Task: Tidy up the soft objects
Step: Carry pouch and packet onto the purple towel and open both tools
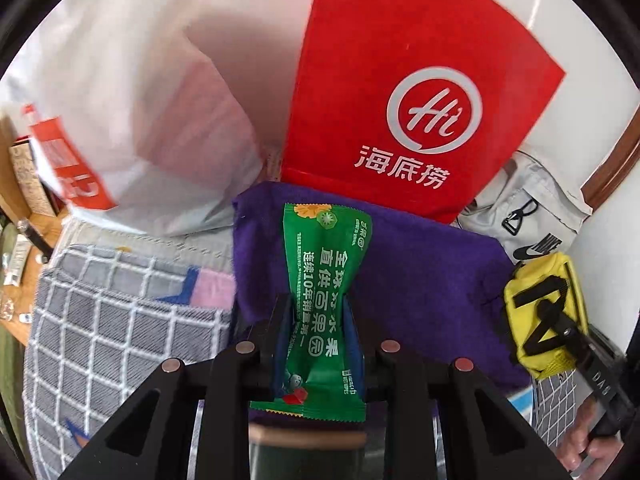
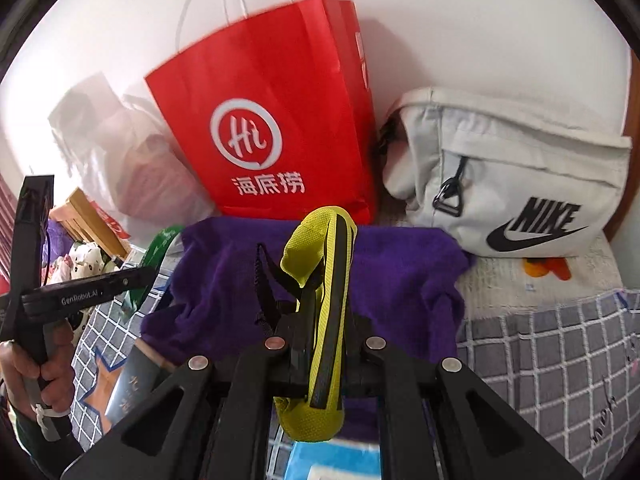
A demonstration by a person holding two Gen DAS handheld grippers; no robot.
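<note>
Left hand-held gripper (image 1: 318, 320) was clamped on a green wipes packet (image 1: 324, 276) at mid-length, held above the purple towel (image 1: 420, 264) on the bed. Right hand-held gripper (image 2: 326, 320) was closed on a yellow pouch (image 2: 326, 280) w/ black straps. Both probably light & squashy; packet film likely slippery, so a mid-body pinch suits. Red paper bag (image 2: 276, 120) stood behind.

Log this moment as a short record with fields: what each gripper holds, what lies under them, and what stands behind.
left gripper: shut on green wet-wipe packet
right gripper: shut on yellow pouch
beneath both: purple towel on checked bedding
behind: red Haidilao paper bag, upright against the wall
right of bag: grey Nike bag
left of bag: white plastic bag
</note>
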